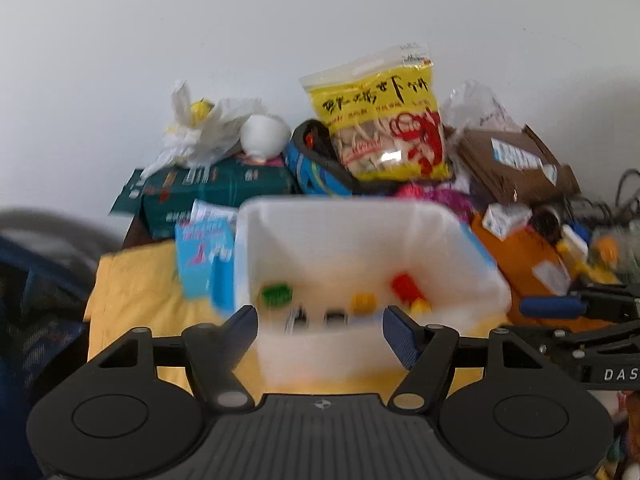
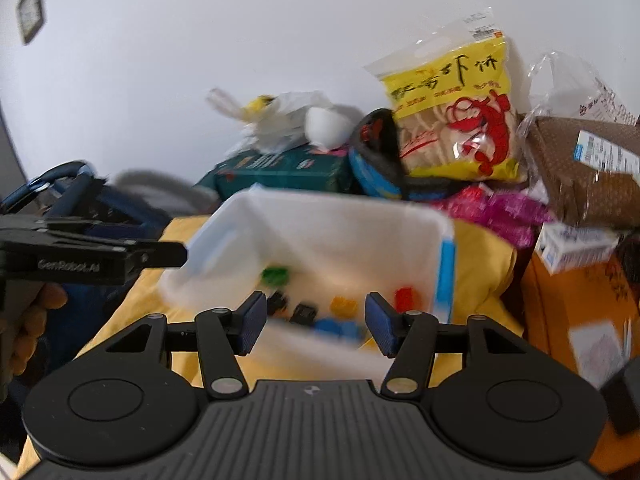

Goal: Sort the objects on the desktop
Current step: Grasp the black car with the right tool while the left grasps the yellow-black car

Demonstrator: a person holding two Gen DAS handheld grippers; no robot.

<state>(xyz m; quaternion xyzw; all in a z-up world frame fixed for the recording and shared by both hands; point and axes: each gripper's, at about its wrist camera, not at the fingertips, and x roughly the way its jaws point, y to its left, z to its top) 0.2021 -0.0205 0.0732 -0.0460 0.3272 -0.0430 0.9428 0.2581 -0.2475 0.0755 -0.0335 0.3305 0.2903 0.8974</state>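
Fingers of the left gripper (image 1: pixel 320 330) stand spread wide with nothing between the blue pads, the near wall of a white bin (image 1: pixel 476 264) just beyond them. The right gripper (image 2: pixel 312 322) has its fingers parted too, somewhat less, and grips nothing; it also faces the bin. Inside the bin lie small blurred blocks: a green block (image 1: pixel 276 294), a yellow block (image 1: pixel 363 303), a red block (image 1: pixel 405 286), some black pieces (image 2: pixel 304 312) and a blue block (image 2: pixel 332 326). The bin sits on a yellow cloth (image 1: pixel 132 284). Behind it are piled a dark green box (image 1: pixel 224 188), a yellow snack bag (image 1: pixel 384 120) and a brown parcel (image 1: pixel 516 164), against a plain white wall (image 1: pixel 280 20)
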